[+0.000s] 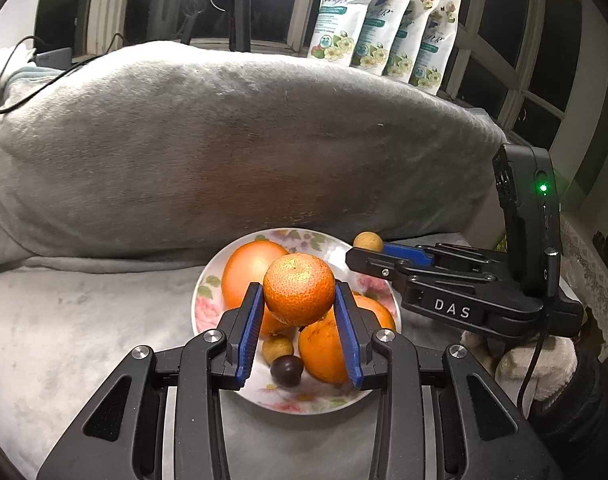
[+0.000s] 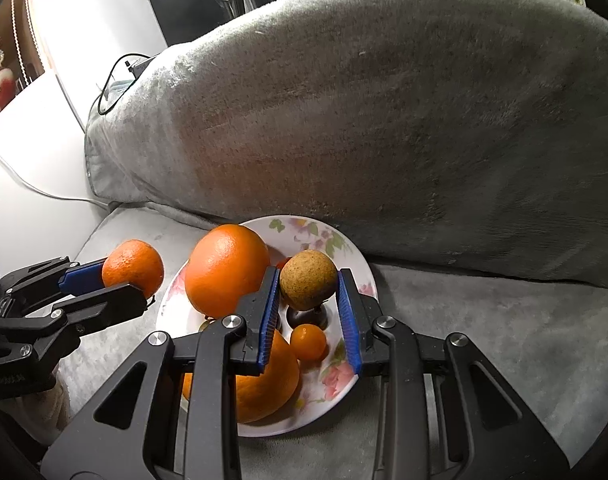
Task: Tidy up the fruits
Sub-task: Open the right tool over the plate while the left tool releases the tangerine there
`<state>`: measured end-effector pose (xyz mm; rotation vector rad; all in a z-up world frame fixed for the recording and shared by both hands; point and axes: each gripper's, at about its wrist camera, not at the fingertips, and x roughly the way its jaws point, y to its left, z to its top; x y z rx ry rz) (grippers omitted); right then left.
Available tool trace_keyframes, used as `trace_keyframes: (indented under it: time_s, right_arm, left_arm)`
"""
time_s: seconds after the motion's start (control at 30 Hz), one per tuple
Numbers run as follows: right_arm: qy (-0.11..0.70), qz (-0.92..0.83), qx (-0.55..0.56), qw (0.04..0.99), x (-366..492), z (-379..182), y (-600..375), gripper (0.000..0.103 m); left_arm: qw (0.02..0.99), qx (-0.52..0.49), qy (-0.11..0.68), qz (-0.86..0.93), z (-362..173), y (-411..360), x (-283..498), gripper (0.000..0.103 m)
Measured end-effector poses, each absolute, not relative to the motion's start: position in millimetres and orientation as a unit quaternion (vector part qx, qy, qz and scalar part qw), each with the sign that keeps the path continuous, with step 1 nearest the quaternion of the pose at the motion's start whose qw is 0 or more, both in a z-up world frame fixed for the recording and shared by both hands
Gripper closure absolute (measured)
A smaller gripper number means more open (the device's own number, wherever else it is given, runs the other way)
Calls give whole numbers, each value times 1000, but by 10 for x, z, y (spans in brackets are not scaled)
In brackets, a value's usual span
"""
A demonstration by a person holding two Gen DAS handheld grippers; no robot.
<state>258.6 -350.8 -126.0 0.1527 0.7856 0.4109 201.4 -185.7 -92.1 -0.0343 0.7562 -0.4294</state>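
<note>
My left gripper (image 1: 299, 300) is black with blue ribbed pads, and the mandarin (image 1: 299, 294) between them is bright orange with a pebbled skin. My right gripper (image 2: 308, 292), in the same black and blue, carries a tan, speckled longan (image 2: 308, 280). The plate (image 1: 207, 280) is white with pink roses and green leaves. On it lie deep orange oranges (image 2: 225, 270) and one dark brown, nearly black round fruit (image 1: 286, 369). The blanket (image 1: 223, 140) is plain grey plush.
</note>
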Motion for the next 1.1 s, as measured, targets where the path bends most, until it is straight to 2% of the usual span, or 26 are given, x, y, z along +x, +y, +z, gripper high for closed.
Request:
trace_keyframes:
  time_s: [0.23, 0.33, 0.4, 0.57, 0.63, 0.67, 0.7, 0.77, 0.87, 0.97, 1.03, 1.07, 1.1]
  right_arm:
    - [381, 201, 76, 899, 2627, -1294, -3554, 71]
    - [380, 200, 81, 900, 2631, -1297, -3579, 62]
    - [376, 199, 84, 901, 2629, -1294, -3593, 50]
    - [372, 199, 89, 902, 2620, -1278, -3606, 50]
    - [370, 198, 91, 903, 2610, -1265, -3613, 49]
    - [368, 198, 93, 904, 2598, -1254, -3626, 47]
    - [367, 197, 94, 904, 2590, -1245, -3630, 40]
    - [363, 196, 96, 906, 2575, -1223, -3638, 35]
    - [361, 195, 98, 907, 2548, -1190, -3642, 35]
    - [359, 193, 97, 908, 2525, -1158, -3639, 35]
    - [360, 190, 96, 908, 2513, -1143, -3631, 34]
    - [360, 189, 96, 909, 2512, -1138, -3630, 30]
    - [359, 188, 96, 909, 2507, -1132, -3630, 21]
  left_arm:
    - [906, -15, 368, -211, -940, -1909, 2068, 68]
    - [905, -15, 369, -212, -942, -1919, 2075, 68]
    - [905, -13, 369, -213, -942, -1938, 2095, 68]
    - [905, -13, 369, -212, -941, -1929, 2097, 68]
    - [907, -12, 366, -211, -925, -1916, 2079, 64]
    - [908, -13, 363, -211, -911, -1905, 2068, 57]
    - [909, -14, 360, -210, -896, -1897, 2056, 51]
    - [912, -13, 352, -209, -855, -1887, 2029, 49]
    - [914, -11, 349, -208, -814, -1885, 2015, 48]
    - [915, -12, 345, -207, -792, -1880, 2004, 41]
    - [915, -11, 345, -208, -783, -1877, 1999, 41]
    - [915, -11, 345, -207, -781, -1873, 1994, 40]
    - [915, -10, 345, -207, -777, -1872, 1988, 39]
